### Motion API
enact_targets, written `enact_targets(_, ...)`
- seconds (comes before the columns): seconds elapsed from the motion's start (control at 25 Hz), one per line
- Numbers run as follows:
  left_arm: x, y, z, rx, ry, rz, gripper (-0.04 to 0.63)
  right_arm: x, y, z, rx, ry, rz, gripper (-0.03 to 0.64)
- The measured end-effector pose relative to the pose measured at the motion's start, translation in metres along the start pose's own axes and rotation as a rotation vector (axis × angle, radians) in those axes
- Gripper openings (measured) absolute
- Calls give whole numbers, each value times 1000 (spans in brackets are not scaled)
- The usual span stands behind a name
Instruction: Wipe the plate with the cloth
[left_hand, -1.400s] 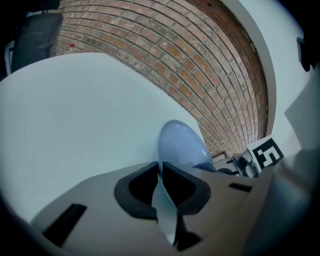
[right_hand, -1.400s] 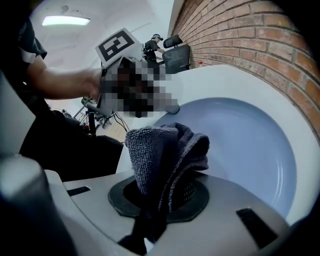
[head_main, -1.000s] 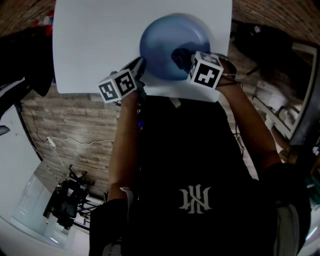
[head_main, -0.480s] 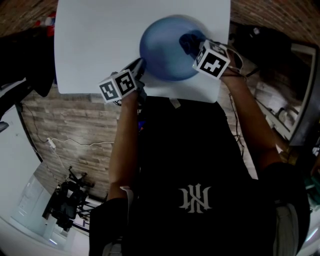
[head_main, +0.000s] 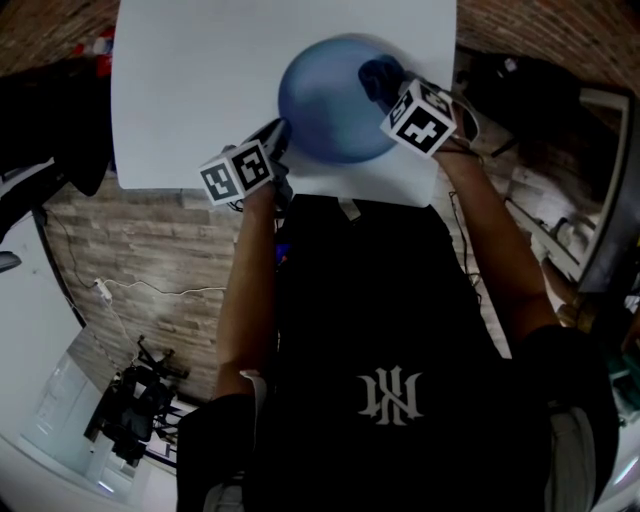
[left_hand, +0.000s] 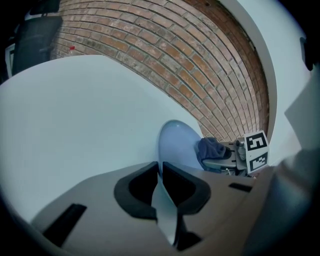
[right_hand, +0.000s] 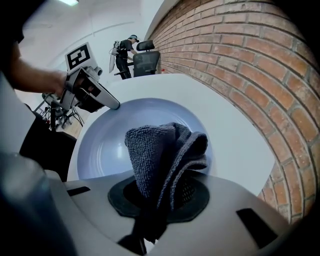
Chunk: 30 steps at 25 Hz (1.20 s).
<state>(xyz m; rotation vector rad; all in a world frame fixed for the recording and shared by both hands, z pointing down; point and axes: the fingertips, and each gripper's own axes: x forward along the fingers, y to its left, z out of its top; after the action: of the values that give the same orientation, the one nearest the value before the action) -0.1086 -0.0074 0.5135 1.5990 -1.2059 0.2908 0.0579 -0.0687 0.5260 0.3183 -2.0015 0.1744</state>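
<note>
A round blue plate (head_main: 325, 100) lies on the white table (head_main: 190, 90). My left gripper (head_main: 278, 135) is shut on the plate's near left rim; in the left gripper view the rim (left_hand: 165, 210) runs edge-on between the black pads of that gripper (left_hand: 160, 175). My right gripper (head_main: 385, 90) is shut on a folded dark blue cloth (head_main: 378, 76), which rests on the plate's far right part. In the right gripper view the cloth (right_hand: 162, 150) bulges out of the right gripper (right_hand: 160, 197) over the plate (right_hand: 110, 142), with the left gripper (right_hand: 95, 95) across it at the rim.
A brick wall (right_hand: 250, 75) runs close along the table's right side. The table's near edge (head_main: 300, 188) is against the person's body. A dark office chair (right_hand: 146, 57) and a person (right_hand: 125, 50) are far behind the table.
My right gripper has slid the cloth from the plate's middle right toward its far right rim and turned a little. The left gripper and the plate have stayed still.
</note>
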Motion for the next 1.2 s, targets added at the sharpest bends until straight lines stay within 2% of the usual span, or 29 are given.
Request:
enact_targets(0.24,1,-1,3,30,-13,11,38,-1,1,2,-4,2,6,72)
enact_targets(0.36,0,-4,4,68,-9,12,43,-4,1,12,13,-35,4,72)
enact_targets(0.48,-6,-10,9,130,-8,8,78,-13,1,26,44,-81,7,72)
enact_targets(0.6,-20,-18,23,169,-49,0,78,-27,3,48,46,-150,14,72)
enact_targets(0.72,-41,-36,52,220,-134,-22,77,-48,3,76,50,-244,19,72)
enact_targets(0.92,-81,-92,100,371,-279,-135,66,-101,4,126,74,-429,54,72)
enact_targets(1.08,-113,-143,125,492,-379,-224,38,-162,2,167,112,-650,87,72)
enact_targets(1.2,-143,-182,141,529,-464,-318,23,-213,0,189,142,-813,126,72)
